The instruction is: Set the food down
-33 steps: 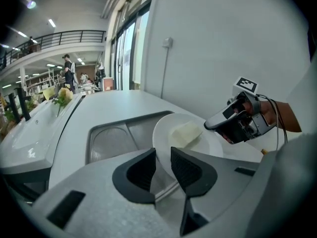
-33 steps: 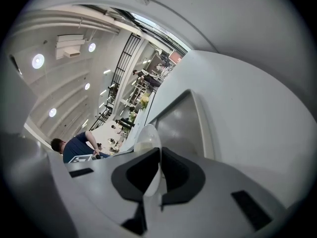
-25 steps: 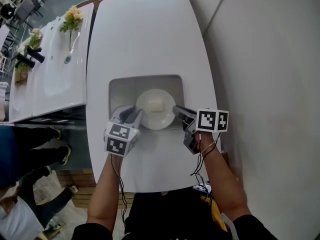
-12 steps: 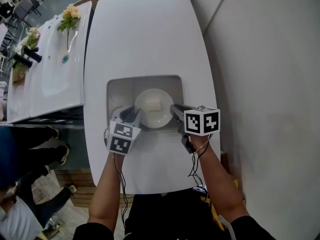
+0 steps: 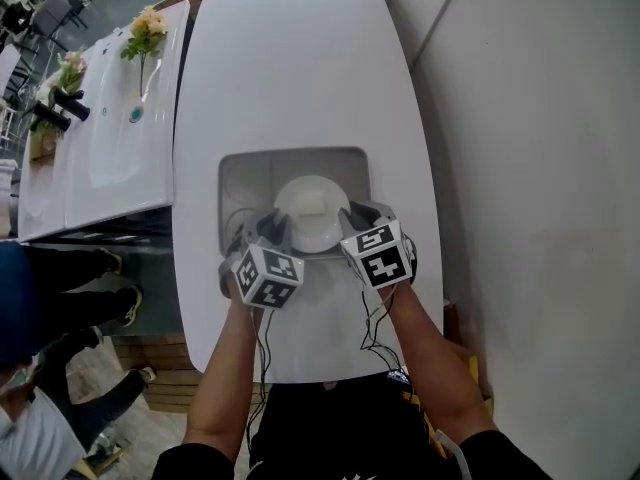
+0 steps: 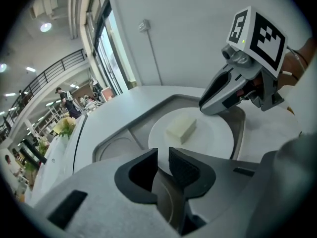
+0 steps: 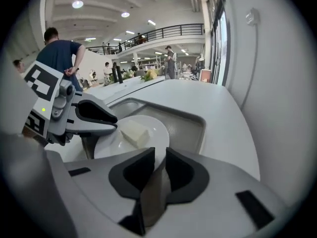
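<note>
A white plate (image 5: 298,234) with a pale block of food (image 5: 312,206) rests in the sunken basin (image 5: 240,180) of a white counter. My left gripper (image 5: 270,231) meets the plate's near-left rim. Its jaws are closing, and the rim (image 6: 163,155) sits between the pads, which look pressed on it. My right gripper (image 5: 352,220) is at the near-right rim, jaws opening, with the rim (image 7: 159,155) in the narrow gap. In the left gripper view the food (image 6: 181,129) lies mid-plate below the right gripper (image 6: 223,90). The right gripper view shows the food (image 7: 134,132) beside the left gripper (image 7: 96,118).
The counter (image 5: 290,78) stretches away from me, with a pale wall (image 5: 530,168) close on the right. To the left stand other white basins with flowers (image 5: 146,30) and black taps (image 5: 55,118). People stand on the floor at lower left (image 5: 40,308).
Both grippers have swung in from the plate's sides to its near rim and now sit close together. The plate and the food stay in the basin.
</note>
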`<state>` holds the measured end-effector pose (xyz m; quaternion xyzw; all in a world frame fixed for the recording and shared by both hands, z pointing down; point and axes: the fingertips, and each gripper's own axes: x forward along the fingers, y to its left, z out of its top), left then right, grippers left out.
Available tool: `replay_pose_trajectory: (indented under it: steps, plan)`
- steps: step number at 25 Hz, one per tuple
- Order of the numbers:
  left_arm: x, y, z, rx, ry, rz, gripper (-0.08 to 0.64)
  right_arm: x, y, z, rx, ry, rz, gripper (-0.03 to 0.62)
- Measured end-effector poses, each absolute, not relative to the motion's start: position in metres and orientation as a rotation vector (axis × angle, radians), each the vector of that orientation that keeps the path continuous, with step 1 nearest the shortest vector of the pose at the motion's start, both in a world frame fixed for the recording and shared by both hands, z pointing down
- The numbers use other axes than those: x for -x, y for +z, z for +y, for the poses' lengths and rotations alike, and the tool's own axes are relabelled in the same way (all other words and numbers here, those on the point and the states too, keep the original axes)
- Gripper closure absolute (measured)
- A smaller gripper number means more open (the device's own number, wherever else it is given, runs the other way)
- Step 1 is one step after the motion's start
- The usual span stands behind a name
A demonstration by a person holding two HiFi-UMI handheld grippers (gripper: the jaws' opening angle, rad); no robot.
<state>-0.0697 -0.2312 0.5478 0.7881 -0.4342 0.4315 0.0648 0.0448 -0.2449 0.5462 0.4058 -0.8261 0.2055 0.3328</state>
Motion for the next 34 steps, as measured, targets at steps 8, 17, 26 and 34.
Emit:
replay_pose_trajectory:
  steps: [8,17,26,34]
  plan:
    - [0.094,0.457,-0.157,-2.51,0.357,-1.188,0.554,-0.08,0.397,-0.181,-1.015,0.71,-2.947,0.588]
    - [0.094,0.44,-0.011,-2.617,0.304,-1.019,0.554,-0.074,0.346,-0.03,-0.847,0.624,-2.977,0.589]
    - [0.121,0.431,0.046,-2.665,0.279,-0.939,0.554,-0.009,0.333,0.023,-0.771,0.646,-3.018,0.589]
    - [0.133,0.43,0.097,-2.584,0.302,-0.998,0.554,0.016,0.376,0.084,-0.555,0.567,-2.895,0.589]
